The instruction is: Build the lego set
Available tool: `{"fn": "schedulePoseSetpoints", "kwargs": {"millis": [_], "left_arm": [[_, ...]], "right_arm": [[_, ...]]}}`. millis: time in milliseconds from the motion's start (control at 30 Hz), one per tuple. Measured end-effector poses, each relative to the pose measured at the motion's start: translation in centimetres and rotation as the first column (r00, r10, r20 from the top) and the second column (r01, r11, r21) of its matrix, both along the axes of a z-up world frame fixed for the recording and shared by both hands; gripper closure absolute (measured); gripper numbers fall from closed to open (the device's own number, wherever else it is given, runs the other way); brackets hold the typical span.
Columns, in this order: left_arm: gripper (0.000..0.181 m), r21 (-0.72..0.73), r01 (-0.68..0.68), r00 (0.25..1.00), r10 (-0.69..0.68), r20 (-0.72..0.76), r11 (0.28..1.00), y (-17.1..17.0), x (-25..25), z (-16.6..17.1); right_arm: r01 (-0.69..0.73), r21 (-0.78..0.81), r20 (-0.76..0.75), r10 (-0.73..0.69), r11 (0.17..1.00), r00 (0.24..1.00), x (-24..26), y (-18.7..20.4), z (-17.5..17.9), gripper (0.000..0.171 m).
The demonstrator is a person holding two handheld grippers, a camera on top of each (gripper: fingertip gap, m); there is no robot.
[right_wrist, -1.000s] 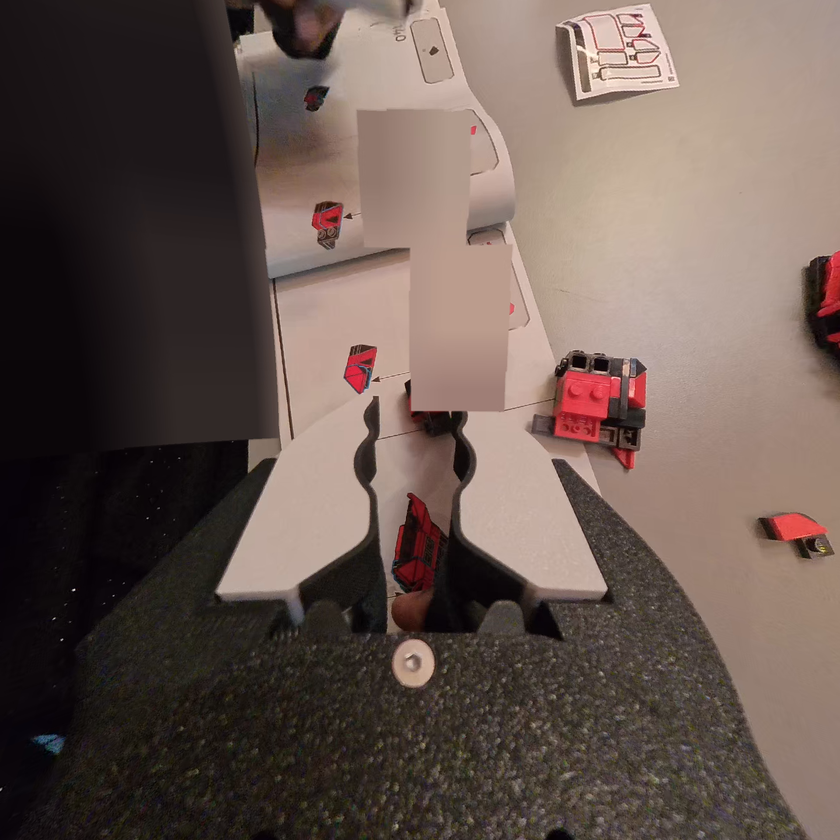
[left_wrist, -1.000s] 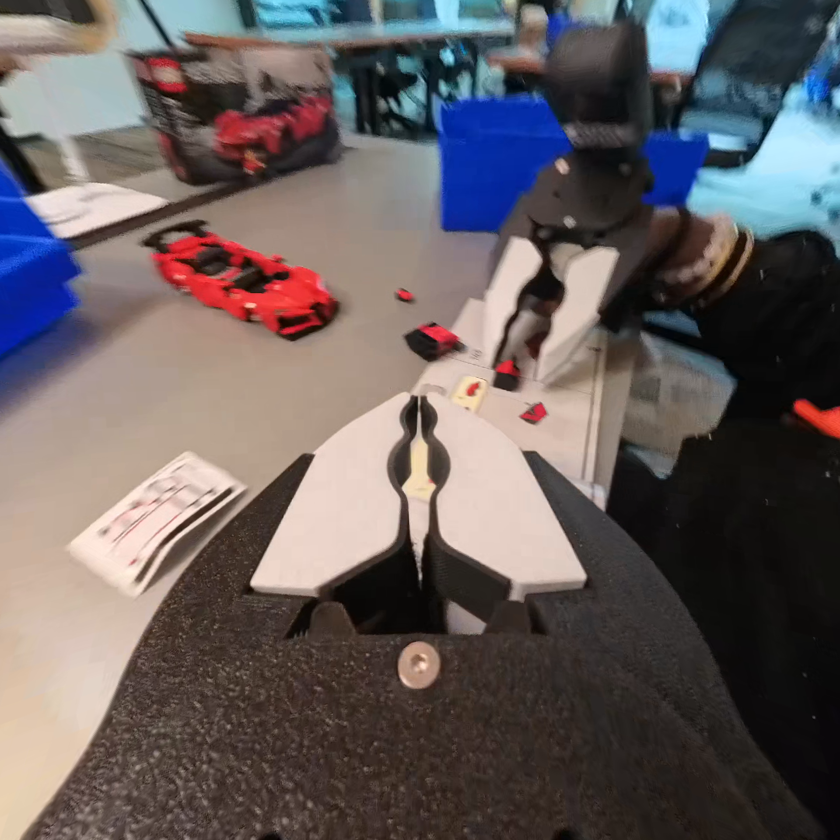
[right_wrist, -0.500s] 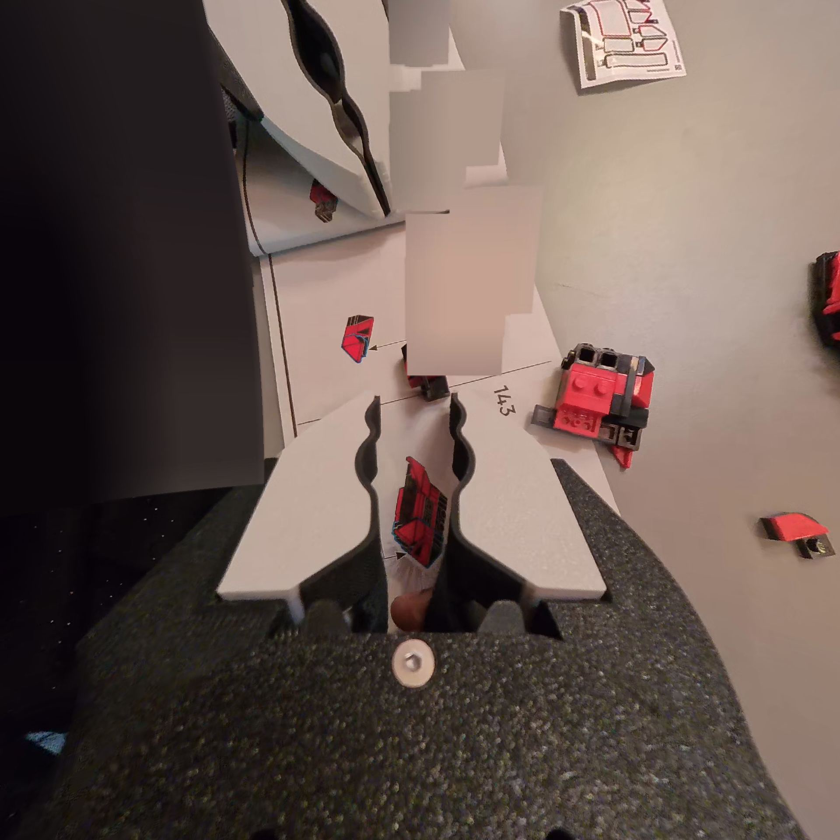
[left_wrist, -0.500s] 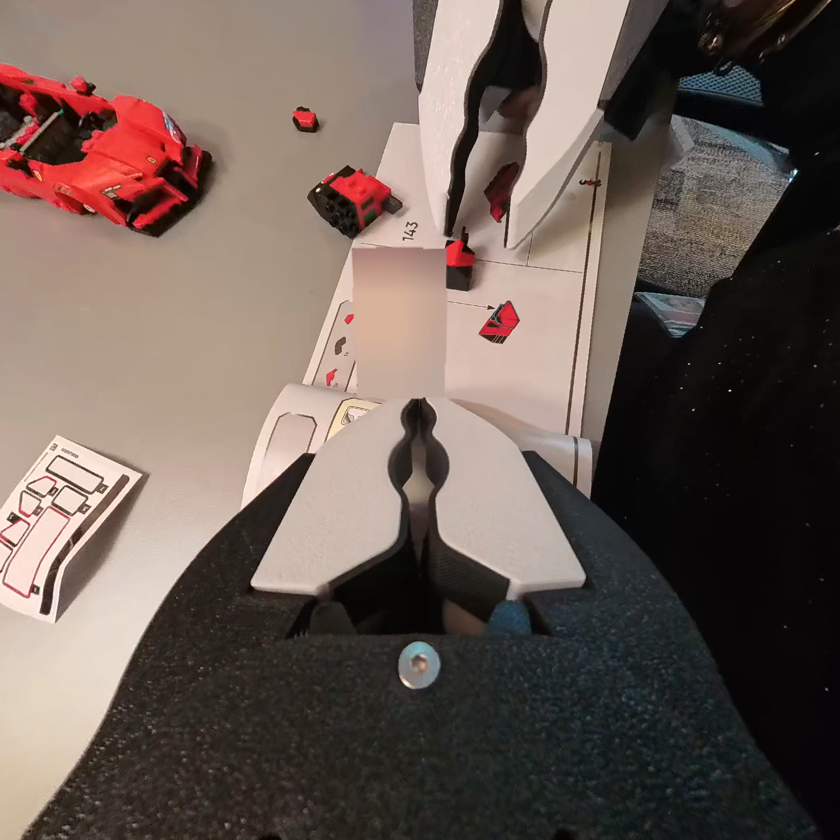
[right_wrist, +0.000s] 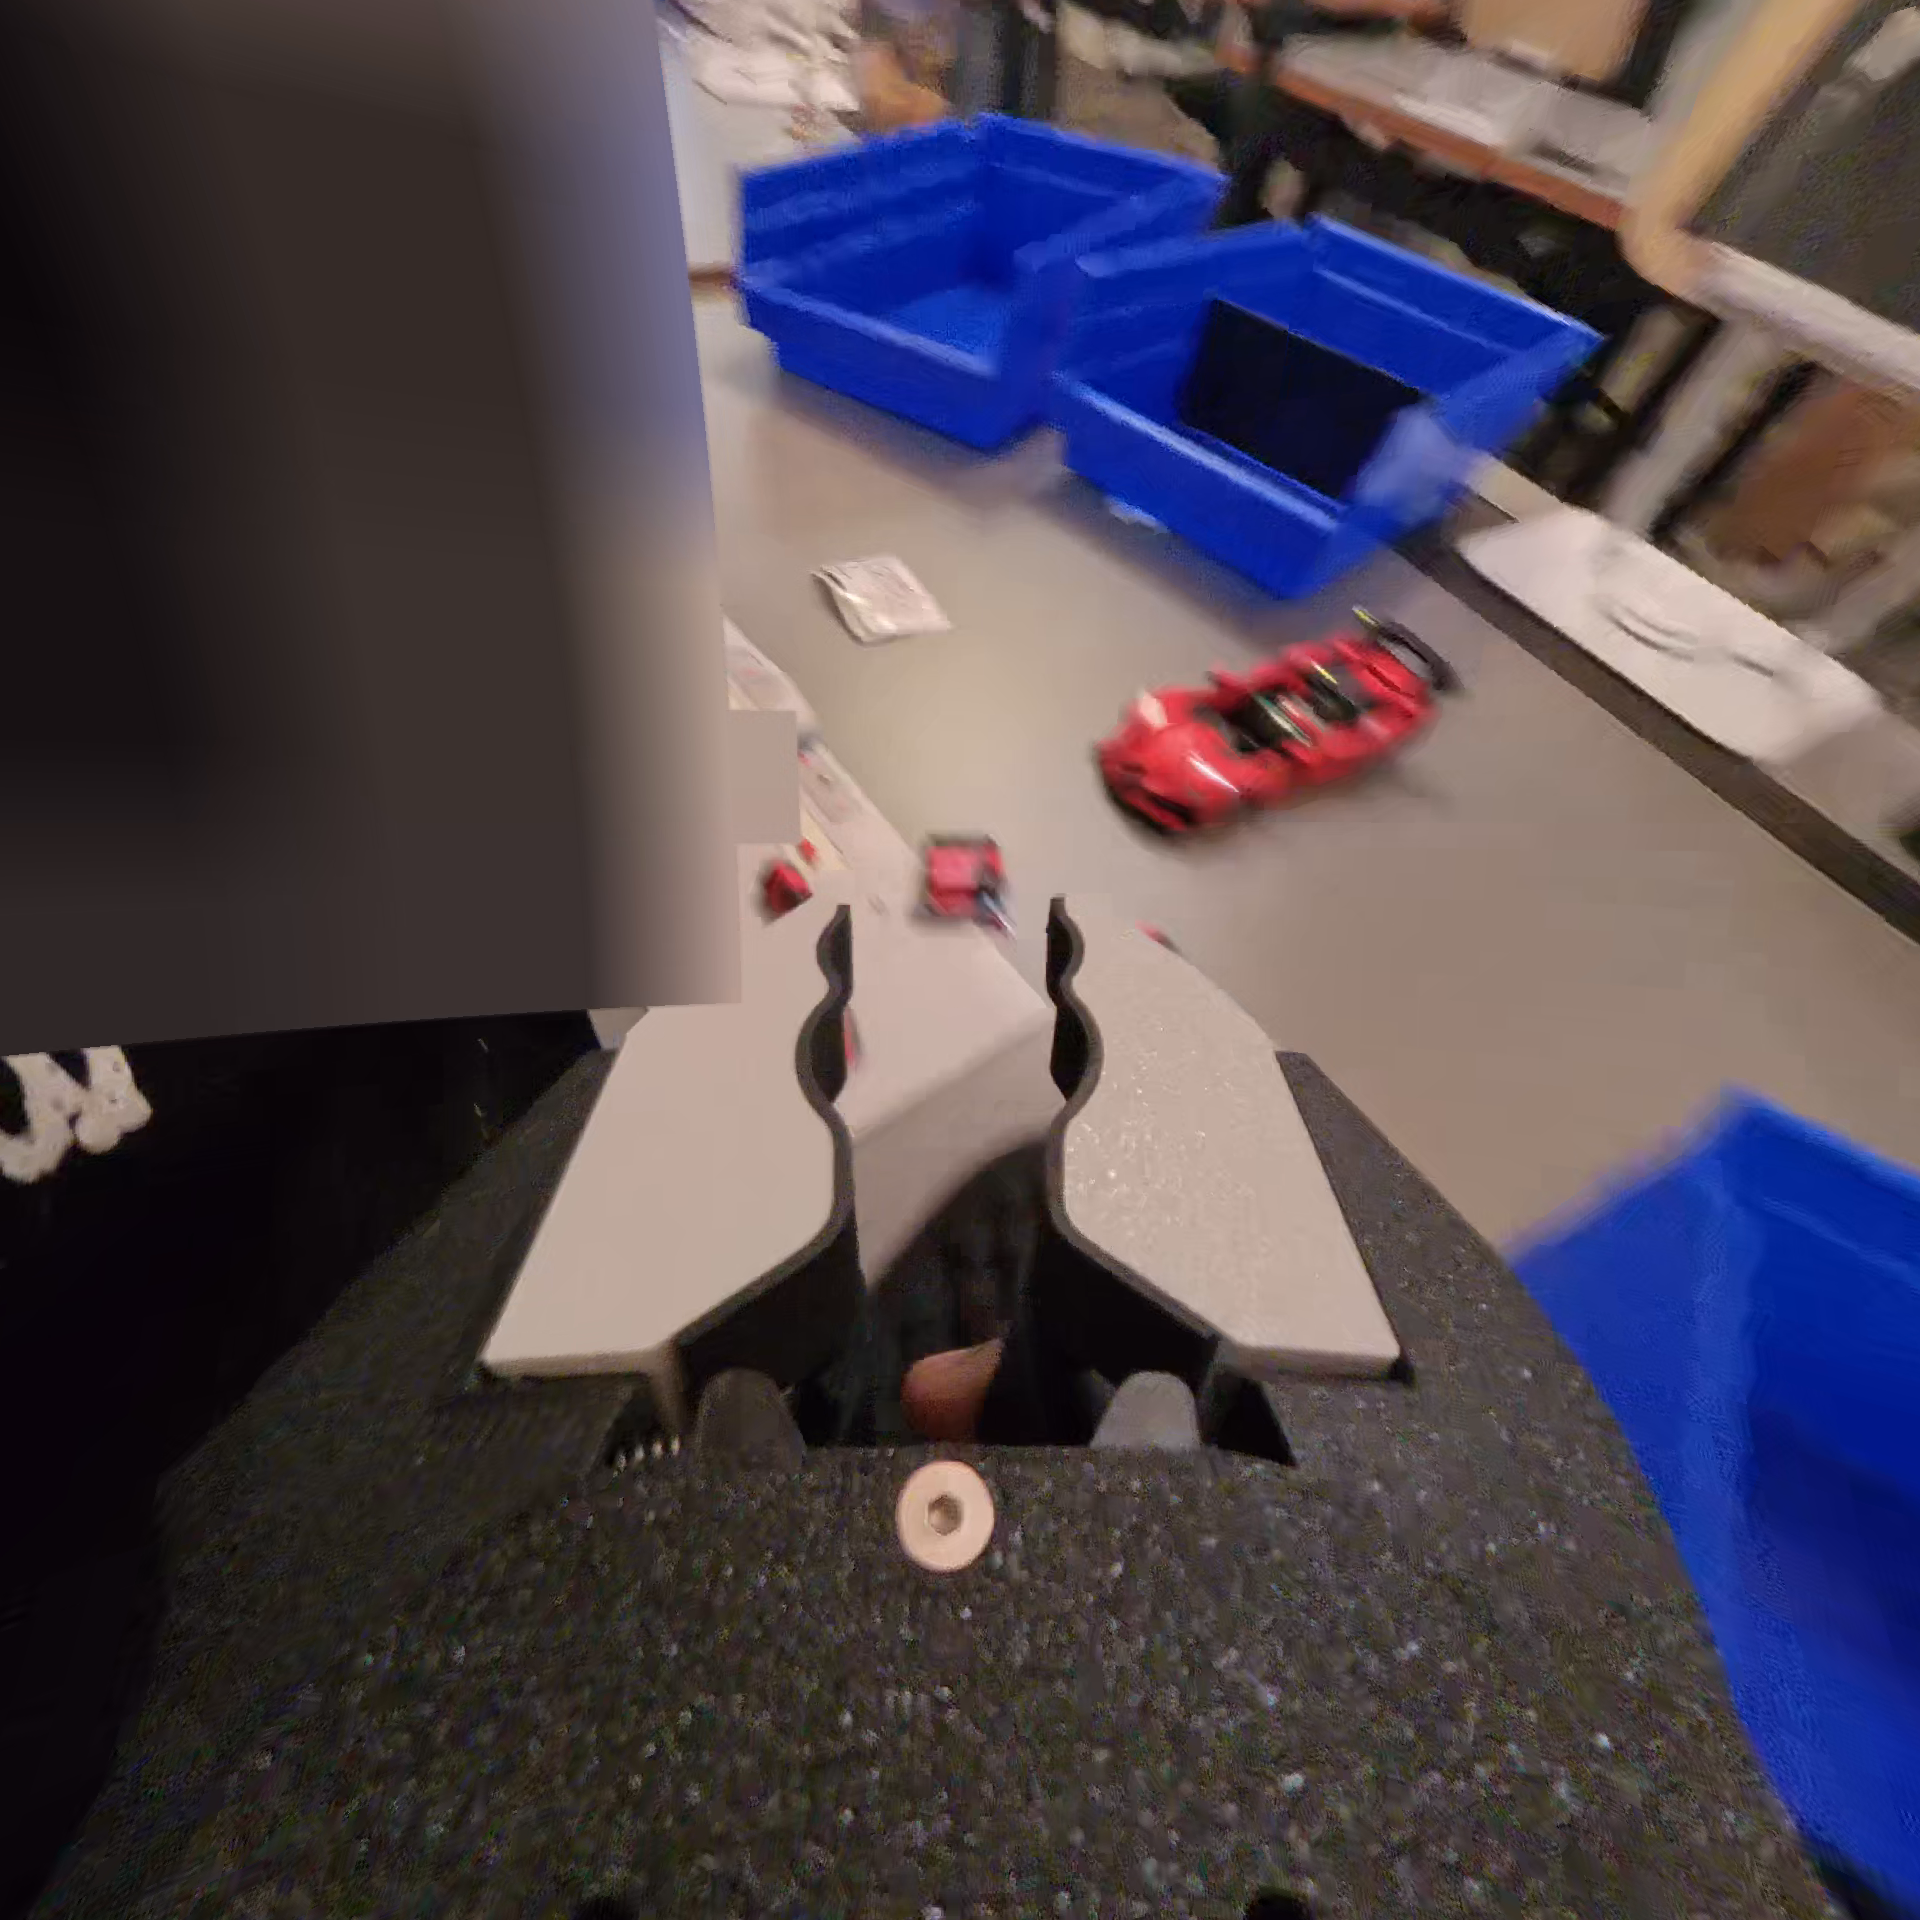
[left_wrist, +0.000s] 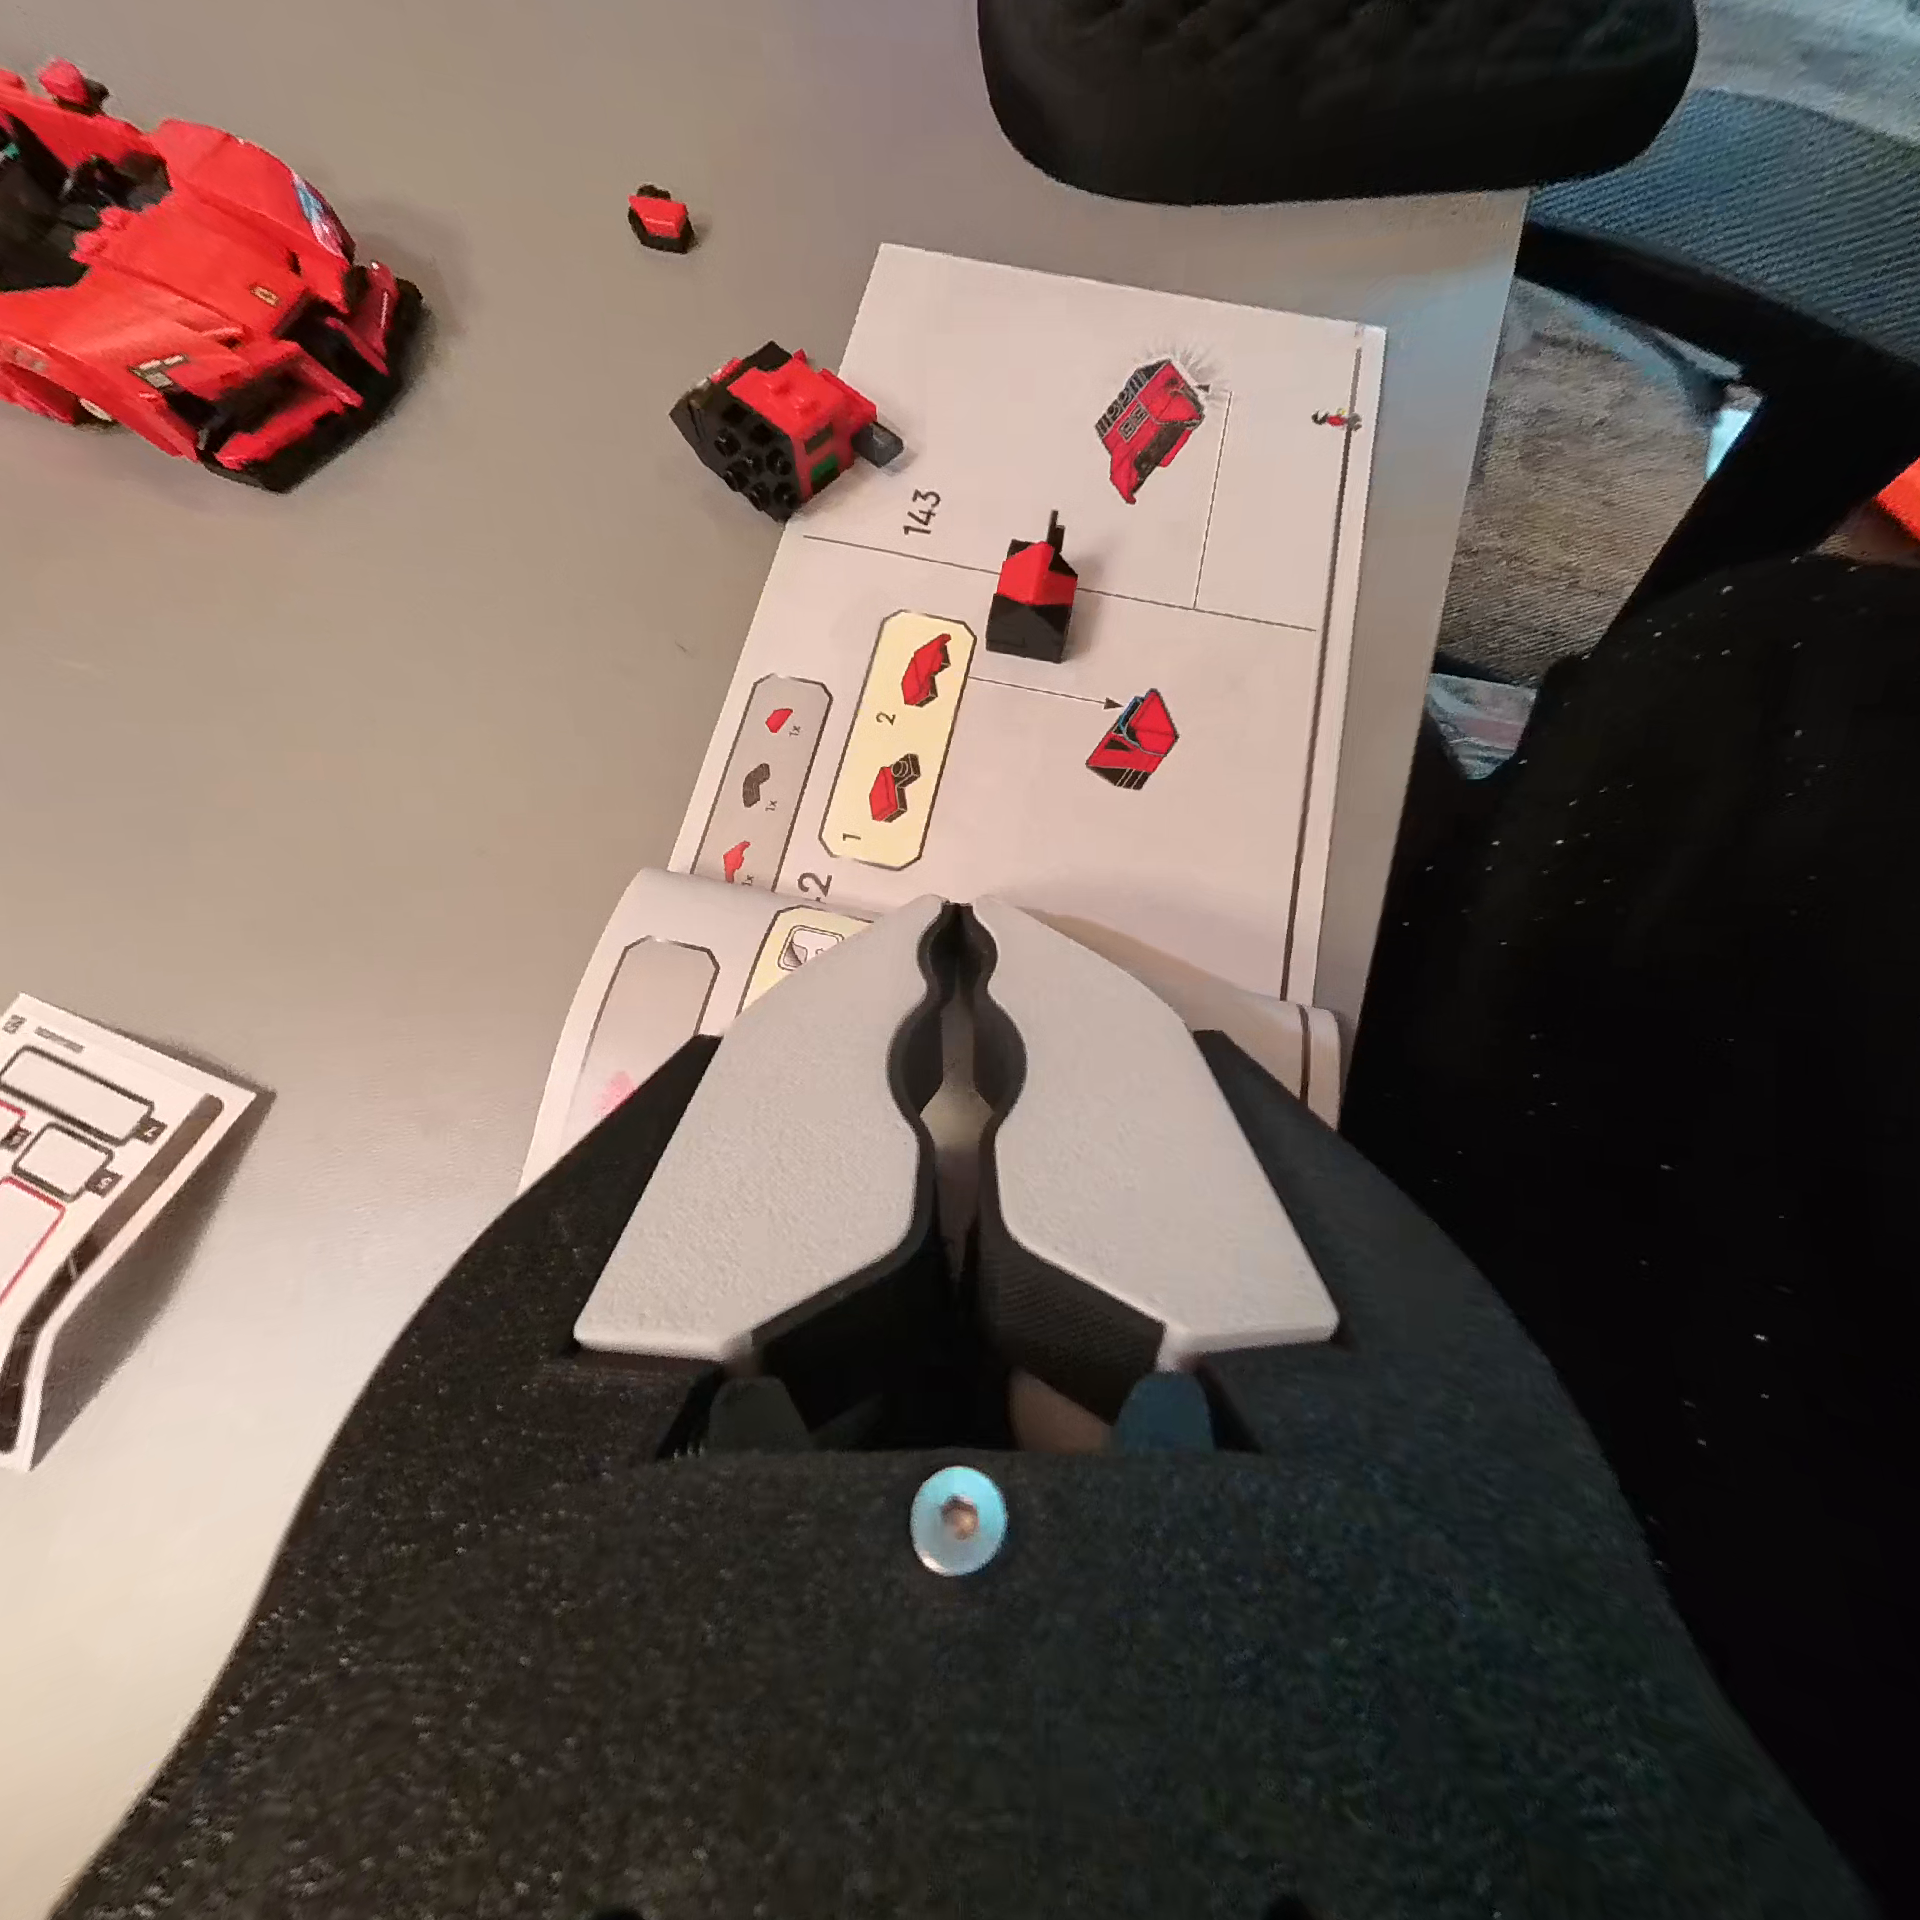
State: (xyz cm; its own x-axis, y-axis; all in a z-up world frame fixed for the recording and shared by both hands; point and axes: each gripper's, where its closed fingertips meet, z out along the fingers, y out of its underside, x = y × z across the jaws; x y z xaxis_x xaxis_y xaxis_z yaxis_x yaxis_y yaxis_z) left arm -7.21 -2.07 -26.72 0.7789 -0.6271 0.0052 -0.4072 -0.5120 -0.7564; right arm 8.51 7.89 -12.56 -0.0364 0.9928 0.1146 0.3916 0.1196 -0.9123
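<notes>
The left gripper (left_wrist: 958, 914), fingers pressed together and empty, hovers over the open instruction booklet (left_wrist: 1226, 831). The small red-and-black sub-assembly (left_wrist: 1031, 597) stands on the page at 12 o'clock, nearer this gripper. At 11 o'clock lie a studded red-and-black block (left_wrist: 774, 428) and the red car (left_wrist: 197, 312). The right gripper (right_wrist: 948, 920), fingers spread and empty, is raised. Nothing blocks the approach.
</notes>
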Motion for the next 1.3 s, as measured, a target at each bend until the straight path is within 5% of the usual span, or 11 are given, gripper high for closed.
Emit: {"fn": "schedulePoseSetpoints", "kwargs": {"millis": [200, 300, 433, 567, 733, 800, 900, 1033, 1300], "left_arm": [[0.181, -0.032, 0.005, 0.998, -0.003, 0.063, 0.999, 0.0, 0.1, 0.3], [0.179, -0.041, -0.014, 0.991, 0.019, 0.136, 0.999, 0.2, -0.1, 1.0], [0.178, 0.044, -0.099, 0.965, 0.085, 0.248, 0.994, 1.7, -0.8, 4.9], [0.178, 0.199, -0.228, 0.949, 0.172, 0.262, 0.953, 4.8, -2.9, 9.6], [0.178, 0.353, -0.324, 0.932, 0.232, 0.278, 0.878, 8.1, -5.2, 13.9], [0.178, 0.401, -0.360, 0.920, 0.249, 0.303, 0.843, 9.2, -6.0, 15.2], [0.178, 0.439, -0.388, 0.910, 0.262, 0.320, 0.811, 10.8, -6.7, 16.1], [0.178, 0.439, -0.367, 0.915, 0.232, 0.330, 0.820, 12.0, -5.5, 15.8], [0.177, 0.423, -0.313, 0.947, 0.247, 0.205, 0.850, 11.7, -4.8, 14.0]], "right_arm": [[0.416, 0.047, 0.329, -0.408, 0.908, 0.852, 16.7, 8.2, -1.0, 0.130], [0.454, -0.087, 0.400, -0.386, 0.887, 0.831, 20.1, 8.5, -3.3, 0.126], [0.344, -0.174, 0.473, -0.228, 0.923, 0.851, 19.8, 6.2, -6.9, 0.123], [0.168, -0.192, 0.395, -0.080, 0.967, 0.915, 18.9, 4.2, -5.8, 0.129], [0.257, -0.108, 0.216, -0.230, 0.960, 0.949, 23.1, 8.9, -1.1, 0.143], [0.284, -0.098, 0.278, -0.248, 0.954, 0.928, 24.4, 10.8, -1.8, 0.154], [0.160, -0.155, 0.448, -0.075, 0.975, 0.891, 23.3, 10.9, -5.2, 0.158], [0.116, -0.232, 0.725, 0.092, 0.966, 0.682, 22.8, 10.6, -12.1, 0.147], [0.176, -0.163, 0.808, 0.029, 0.971, 0.588, 23.0, 11.9, -14.9, 0.143]]}}
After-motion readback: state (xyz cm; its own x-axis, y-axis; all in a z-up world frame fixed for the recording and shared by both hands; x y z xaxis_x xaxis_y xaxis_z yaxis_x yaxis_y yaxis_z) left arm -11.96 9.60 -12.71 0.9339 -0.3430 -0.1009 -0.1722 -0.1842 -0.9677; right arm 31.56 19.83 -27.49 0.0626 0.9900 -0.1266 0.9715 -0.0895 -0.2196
